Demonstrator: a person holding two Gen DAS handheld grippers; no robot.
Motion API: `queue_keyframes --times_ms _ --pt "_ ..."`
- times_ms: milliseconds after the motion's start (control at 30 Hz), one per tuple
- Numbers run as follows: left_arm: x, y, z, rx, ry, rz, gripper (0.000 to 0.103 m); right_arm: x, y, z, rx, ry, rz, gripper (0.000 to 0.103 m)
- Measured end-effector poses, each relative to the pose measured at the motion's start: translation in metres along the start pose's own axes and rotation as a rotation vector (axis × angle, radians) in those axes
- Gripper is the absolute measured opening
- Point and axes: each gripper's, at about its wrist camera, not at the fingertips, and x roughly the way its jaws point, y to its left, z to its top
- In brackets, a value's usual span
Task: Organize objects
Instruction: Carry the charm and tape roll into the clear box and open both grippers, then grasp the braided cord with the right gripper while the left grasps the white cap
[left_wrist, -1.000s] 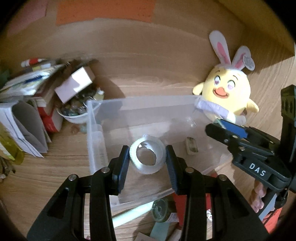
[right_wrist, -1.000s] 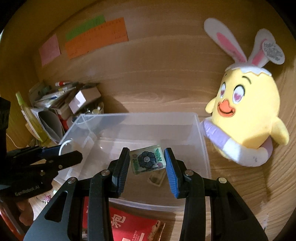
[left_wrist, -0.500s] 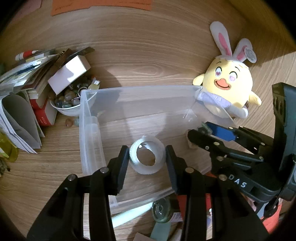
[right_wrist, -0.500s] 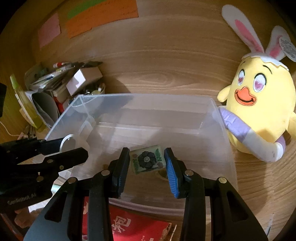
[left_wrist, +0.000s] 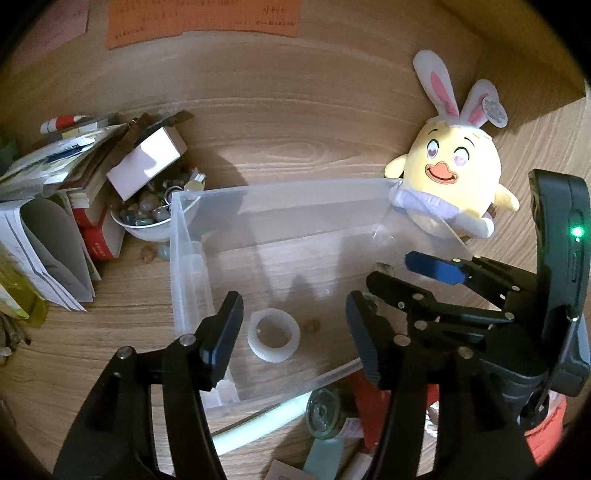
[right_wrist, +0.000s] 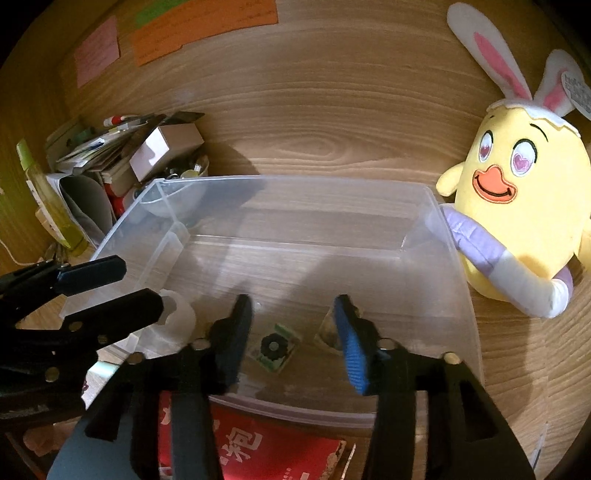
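Both grippers hang over a clear bin (left_wrist: 280, 206) on the wooden desk (left_wrist: 295, 140). The left gripper (left_wrist: 293, 332) has just been opening; its jaws stand apart and hold nothing, with the tape roll (left_wrist: 274, 335) lying free on the bin floor between them. The right gripper (right_wrist: 293, 332) has likewise just opened, empty, above a small green packet (right_wrist: 275, 347) on the bin floor. A plush chick (right_wrist: 517, 214) leans at the bin's 3 o'clock side.

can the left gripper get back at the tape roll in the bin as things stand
Probably yes. The left gripper, whose jaws have just been opening, is open right over the tape roll, which lies loose on the floor of the clear bin. Nothing lies between them, and the right gripper sits off to the side.
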Motion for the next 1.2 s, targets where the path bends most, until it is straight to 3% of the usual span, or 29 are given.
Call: queue_keyframes --times_ms 167,233,400,700,1200 --pt "-0.011 0.001 0.001 -0.008 -0.017 -0.011 0.07 -0.012 -0.002 0.002 -0.002 -0.034 -0.011 0.062" --pt "-0.019 0.003 0.002 -0.014 -0.028 -0.014 0.078 -0.017 -0.004 0.004 0.003 -0.047 -0.02 0.073" --pt "-0.041 0.008 0.0 -0.015 -0.058 -0.01 0.087 -0.042 -0.01 0.001 0.026 -0.093 0.005 0.084" --pt "-0.071 0.019 -0.02 0.007 -0.068 0.023 0.093 -0.067 -0.012 -0.023 0.018 -0.075 0.045 0.086" --pt "-0.078 0.041 -0.084 -0.013 0.036 0.101 0.093 -0.075 -0.006 -0.088 -0.023 0.003 -0.054 0.086"
